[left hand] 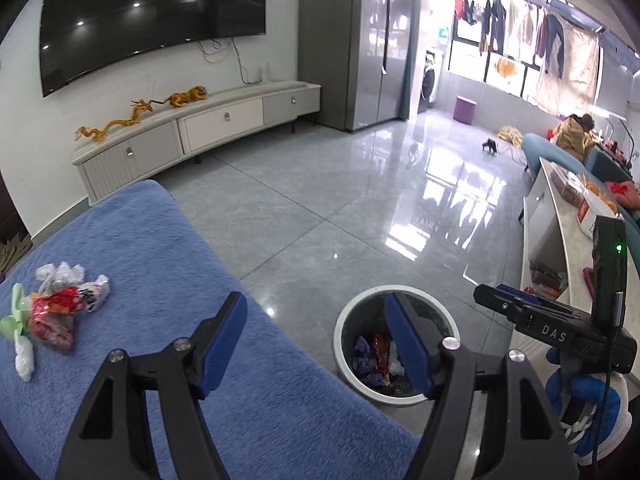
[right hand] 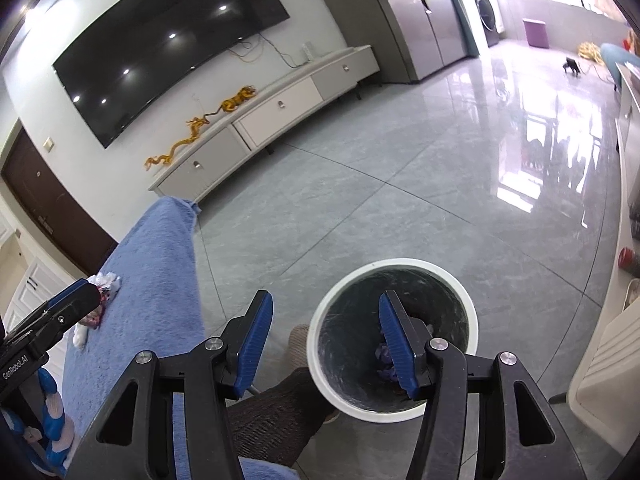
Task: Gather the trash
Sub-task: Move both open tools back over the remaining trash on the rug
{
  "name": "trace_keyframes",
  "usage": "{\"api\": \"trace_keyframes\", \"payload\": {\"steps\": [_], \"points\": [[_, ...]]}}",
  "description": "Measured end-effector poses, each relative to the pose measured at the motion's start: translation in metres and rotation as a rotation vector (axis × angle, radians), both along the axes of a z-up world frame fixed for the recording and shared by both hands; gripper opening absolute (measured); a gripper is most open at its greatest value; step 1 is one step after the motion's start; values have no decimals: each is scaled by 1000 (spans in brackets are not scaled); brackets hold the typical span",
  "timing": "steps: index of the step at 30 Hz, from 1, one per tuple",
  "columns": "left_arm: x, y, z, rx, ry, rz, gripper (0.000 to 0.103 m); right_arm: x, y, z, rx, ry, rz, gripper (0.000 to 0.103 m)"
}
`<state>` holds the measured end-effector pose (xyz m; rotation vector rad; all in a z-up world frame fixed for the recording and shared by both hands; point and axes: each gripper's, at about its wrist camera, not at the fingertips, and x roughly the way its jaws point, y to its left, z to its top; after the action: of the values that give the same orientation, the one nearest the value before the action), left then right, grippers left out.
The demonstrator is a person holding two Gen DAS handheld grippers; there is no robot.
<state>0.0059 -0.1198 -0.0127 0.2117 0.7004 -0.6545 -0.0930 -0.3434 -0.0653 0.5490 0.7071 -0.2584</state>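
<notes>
Both my grippers hang empty with jaws apart. My left gripper [left hand: 316, 340] sits over the edge of the blue blanket [left hand: 160, 260], with the white-rimmed bin [left hand: 340, 332] just beyond its right finger, wrappers already inside. The remaining wrapper pile [left hand: 56, 312] lies on the blanket well off to its left. My right gripper [right hand: 326, 340] hovers above the bin

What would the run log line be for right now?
left gripper: open, empty | right gripper: open, empty | bin: holds wrappers | wrapper pile: on blue cloth

Black grippers, blue ribbed fingers [left hand: 224, 344], silver screws; blue-white glove [left hand: 584, 404]; dark trousers [right hand: 276, 420].
</notes>
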Motion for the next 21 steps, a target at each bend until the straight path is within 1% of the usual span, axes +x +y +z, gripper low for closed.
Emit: {"api": "trace_keyframes", "payload": {"steps": [10, 15, 21], "points": [[-8, 62, 20, -86, -48, 63, 70, 3, 44, 40, -78, -19, 67, 55], [-5, 100, 21, -120, -53, 105, 70, 11, 69, 60, -126, -16, 106, 55], [10, 166, 14, -152, -60, 200, 70, 36, 107, 78, -179, -8, 184, 55]]}}
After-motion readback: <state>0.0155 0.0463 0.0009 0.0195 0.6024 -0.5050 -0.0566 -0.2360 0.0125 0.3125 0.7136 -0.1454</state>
